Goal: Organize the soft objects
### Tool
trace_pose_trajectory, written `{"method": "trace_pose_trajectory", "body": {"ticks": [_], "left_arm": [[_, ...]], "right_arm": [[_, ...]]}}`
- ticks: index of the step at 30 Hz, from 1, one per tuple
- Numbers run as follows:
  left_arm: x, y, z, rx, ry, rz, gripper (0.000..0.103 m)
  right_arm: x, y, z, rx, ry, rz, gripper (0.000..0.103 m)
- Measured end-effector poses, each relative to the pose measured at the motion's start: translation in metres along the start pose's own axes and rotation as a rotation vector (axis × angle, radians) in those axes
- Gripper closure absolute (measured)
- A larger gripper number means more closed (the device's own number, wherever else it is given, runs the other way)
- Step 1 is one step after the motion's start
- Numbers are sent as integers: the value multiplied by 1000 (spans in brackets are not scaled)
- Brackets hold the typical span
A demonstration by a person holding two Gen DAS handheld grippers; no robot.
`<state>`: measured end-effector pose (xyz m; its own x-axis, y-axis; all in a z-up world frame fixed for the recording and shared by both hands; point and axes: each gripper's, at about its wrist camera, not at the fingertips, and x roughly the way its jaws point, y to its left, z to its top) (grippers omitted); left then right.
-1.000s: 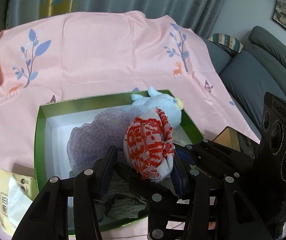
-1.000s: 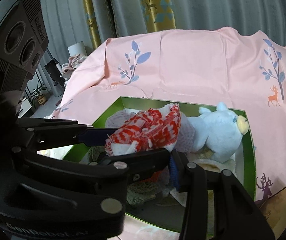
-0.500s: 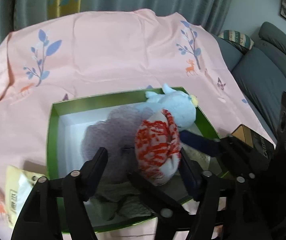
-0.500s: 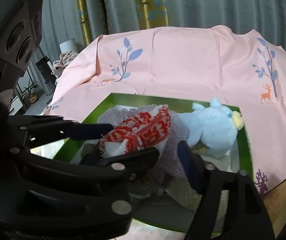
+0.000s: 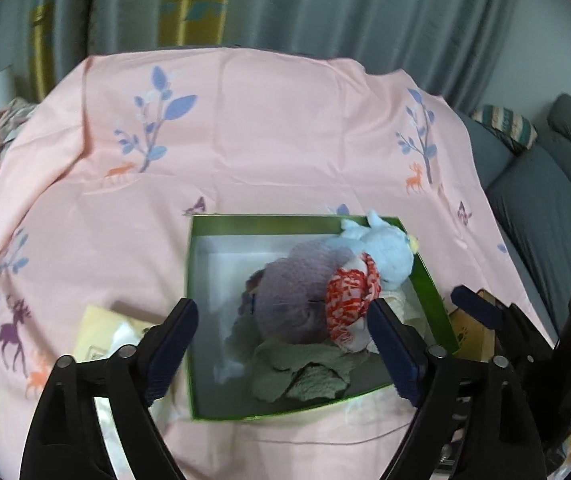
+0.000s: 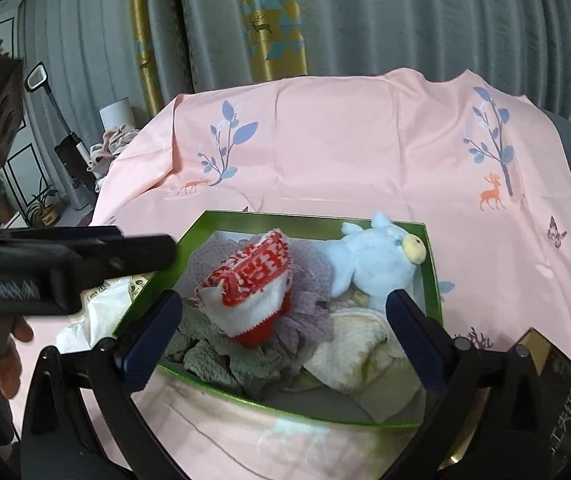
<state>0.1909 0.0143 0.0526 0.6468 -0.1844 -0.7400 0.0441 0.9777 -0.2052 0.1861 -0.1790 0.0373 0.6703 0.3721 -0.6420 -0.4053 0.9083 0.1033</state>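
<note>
A red and white knitted cloth (image 5: 349,296) (image 6: 253,280) lies loose in the green box (image 5: 199,264) (image 6: 431,276), on top of a lilac mesh cloth (image 5: 293,292). A light blue plush toy (image 5: 385,252) (image 6: 369,264) lies at the box's far right corner. A grey-green towel (image 5: 301,372) (image 6: 213,356) and a cream towel (image 6: 357,344) fill the near side. My left gripper (image 5: 281,312) and my right gripper (image 6: 285,300) hover above the box's near edge. Both sets of jaws are opening wide, and the pads touch nothing.
A pink printed tablecloth (image 5: 245,120) covers the table. A yellow and white packet (image 5: 105,332) (image 6: 101,308) lies left of the box, a brown carton (image 5: 473,332) (image 6: 557,380) to its right. A grey sofa (image 5: 545,200) stands on the right, with curtains behind.
Both grippers opened and let go of the red and white cloth, which dropped onto the lilac cloth in the box. Both pulled back and upward from the box.
</note>
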Motion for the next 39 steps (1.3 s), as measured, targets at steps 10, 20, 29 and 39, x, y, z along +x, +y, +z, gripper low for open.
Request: {"method": "trace_pose_trajectory", "body": {"ticks": [10,20,29,39], "left_arm": [[-17,8,-11,-43,50,121,8],[1,10,-20,-62,144,195,8],[17,11,-25,-72,184,208,8],[25,11,-25,-73,201,221,8]], "right_arm": [[-6,0,0,47,65,-67,1],[-3,-10,0,99,116,-91,1],[2,-12,-1,95,146,-108,1],[6,-13,-2,92,163,-115,1]]}}
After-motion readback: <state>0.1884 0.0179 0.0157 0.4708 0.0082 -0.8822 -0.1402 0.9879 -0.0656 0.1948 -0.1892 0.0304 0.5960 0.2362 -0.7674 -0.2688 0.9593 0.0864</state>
